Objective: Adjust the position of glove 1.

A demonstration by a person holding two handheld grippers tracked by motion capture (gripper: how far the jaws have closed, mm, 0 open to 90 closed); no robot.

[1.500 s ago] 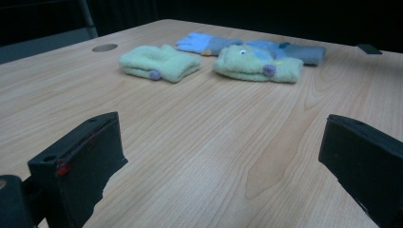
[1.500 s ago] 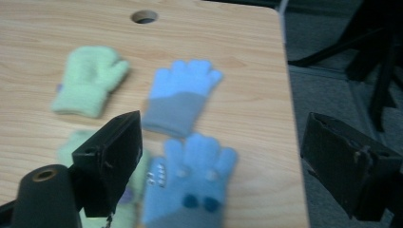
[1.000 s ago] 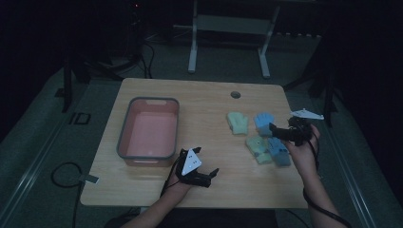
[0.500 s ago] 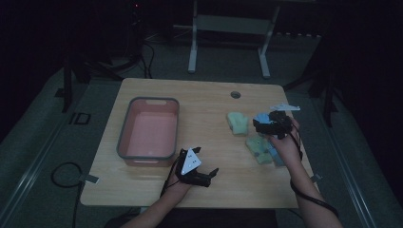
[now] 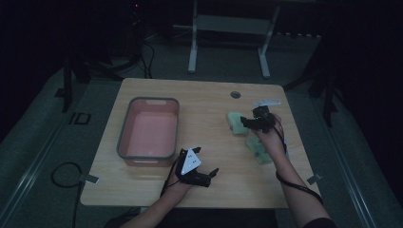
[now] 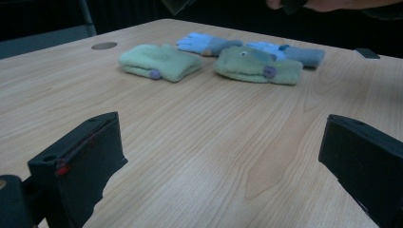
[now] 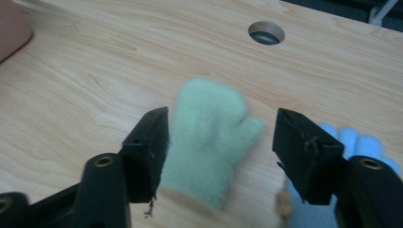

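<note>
Figure. Approach to a grasp. The right gripper (image 7: pixel 221 156) straddled the fuzzy pale-green knitted mitten (image 7: pixel 209 142), which lay flat on the light wooden table (image 5: pixel 204 102) at about 2 o'clock from the table's centre, near the round cable hole (image 5: pixel 235 94). Its jaws had just been closing and stood partly open, one on each side of the mitten; the left one looked close to the wool, the right one clear of it, so nothing was yet held. A good grasp probably called for lowering until the pads bracketed the mitten's body, not its thumb, then closing fully before lifting. The blue glove (image 7: pixel 349 142) lay just beside and could be snagged. The left gripper (image 5: pixel 212 173) rested wide open and empty at 6 o'clock. The pink plastic tub (image 5: pixel 148 135) sat at 9 o'clock.
</note>
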